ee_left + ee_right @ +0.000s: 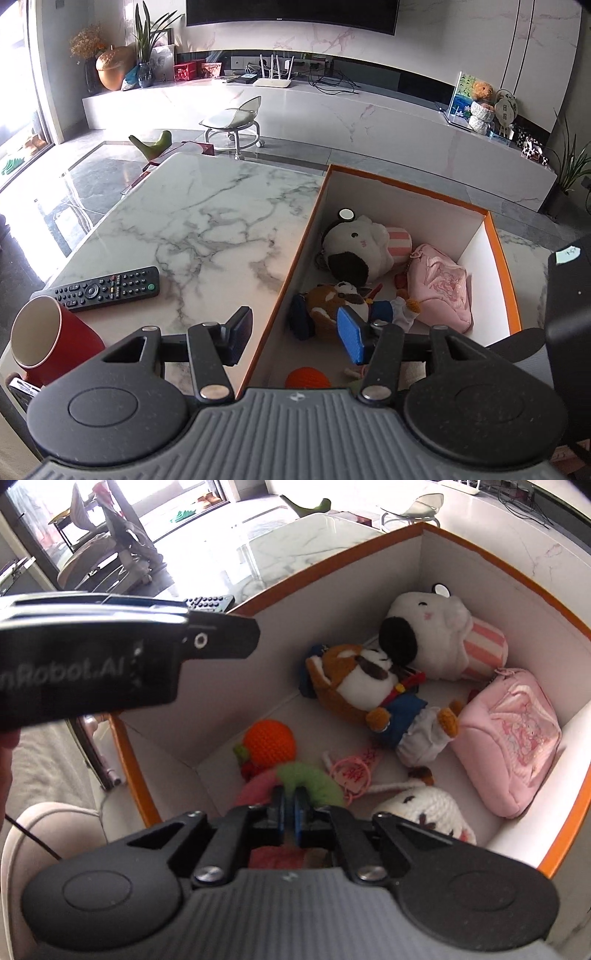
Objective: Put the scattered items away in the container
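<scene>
Worktop (207,206) layout, left to right. Red cup (55,343) lies on its side at 9 o'clock of the left gripper (293,332), mouth facing the camera. Remote (107,288) sits just beyond it at about 10 o'clock, long axis roughly crosswise to the jaws. Both are outside the container (306,236) (orange-rimmed box, white inside).

Left jaws are spread about halfway with nothing between them, hanging over the box's near-left wall. Left hand is plainly the nearer one for remote and cup; my guess is a swing toward 10 o'clock plus a wrist roll to get the jaws across the remote's narrow width.

Inside the box: orange knitted ball (269,742), brown-and-white plush (369,686), black-and-white plush (436,635), pink pouch (517,734) at the right wall, small white knitted toy (424,812) near the front.

Right gripper (291,805) is inside the box at its near end, jaws pressed nearly together, pinching a pink-and-green knitted toy (306,779) by its green top. It hangs low over the box floor, 12 o'clock of the jaws; contact with the floor is hidden. Release looks like the next step there.
</scene>
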A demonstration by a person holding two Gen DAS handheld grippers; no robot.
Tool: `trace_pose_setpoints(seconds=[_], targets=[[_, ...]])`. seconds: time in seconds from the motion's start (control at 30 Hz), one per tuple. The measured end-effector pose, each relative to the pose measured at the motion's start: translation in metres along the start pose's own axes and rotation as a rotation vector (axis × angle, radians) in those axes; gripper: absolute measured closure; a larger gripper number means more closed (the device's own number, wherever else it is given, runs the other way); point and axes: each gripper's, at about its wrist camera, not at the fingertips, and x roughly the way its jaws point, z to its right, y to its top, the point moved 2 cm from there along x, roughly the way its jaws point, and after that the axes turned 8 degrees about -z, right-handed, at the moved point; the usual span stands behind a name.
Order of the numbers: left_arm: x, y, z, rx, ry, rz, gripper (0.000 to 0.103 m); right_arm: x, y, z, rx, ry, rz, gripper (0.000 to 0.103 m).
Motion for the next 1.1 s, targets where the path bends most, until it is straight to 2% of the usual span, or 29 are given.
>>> trace_pose_setpoints(seconds=[0.1,0.2,0.23,0.33,0.43,0.67,0.73,0.83,0.93,1.0,1.1], targets=[[-0.001,0.000,-0.001,-0.008,-0.007,-0.001,0.043,0.004,0.001,0.002,0.018,0.000,0.016,0.098],[-0.002,0.000,0.000,-0.008,-0.017,0.000,0.043,-0.005,-0.002,0.006,0.030,0.022,0.044,0.093],[-0.002,0.000,0.000,-0.008,-0.023,-0.001,0.043,-0.010,-0.003,0.008,0.036,0.029,0.055,0.090],[-0.005,-0.001,0.004,-0.008,-0.039,0.000,0.043,-0.036,-0.010,0.018,0.067,0.013,0.116,0.072],[-0.008,-0.001,0.008,-0.005,-0.052,0.002,0.043,-0.068,-0.020,0.030,0.115,0.003,0.199,0.065],[-0.036,-0.003,0.025,0.015,-0.081,0.060,0.037,-0.136,-0.054,0.044,0.235,-0.173,0.403,0.048],[-0.045,-0.006,0.030,0.015,-0.091,0.077,0.036,-0.153,-0.065,0.043,0.265,-0.196,0.450,0.043],[-0.058,-0.012,0.040,0.020,-0.087,0.098,0.032,-0.167,-0.080,0.034,0.299,-0.263,0.481,0.036],[-0.071,-0.020,0.050,0.035,-0.086,0.116,0.023,-0.177,-0.093,0.022,0.311,-0.343,0.503,0.027],[-0.077,-0.027,0.054,0.038,-0.085,0.117,0.015,-0.185,-0.103,0.013,0.315,-0.364,0.516,0.026],[-0.086,-0.038,0.061,0.040,-0.078,0.114,0.015,-0.190,-0.115,0.002,0.336,-0.372,0.523,0.023]])
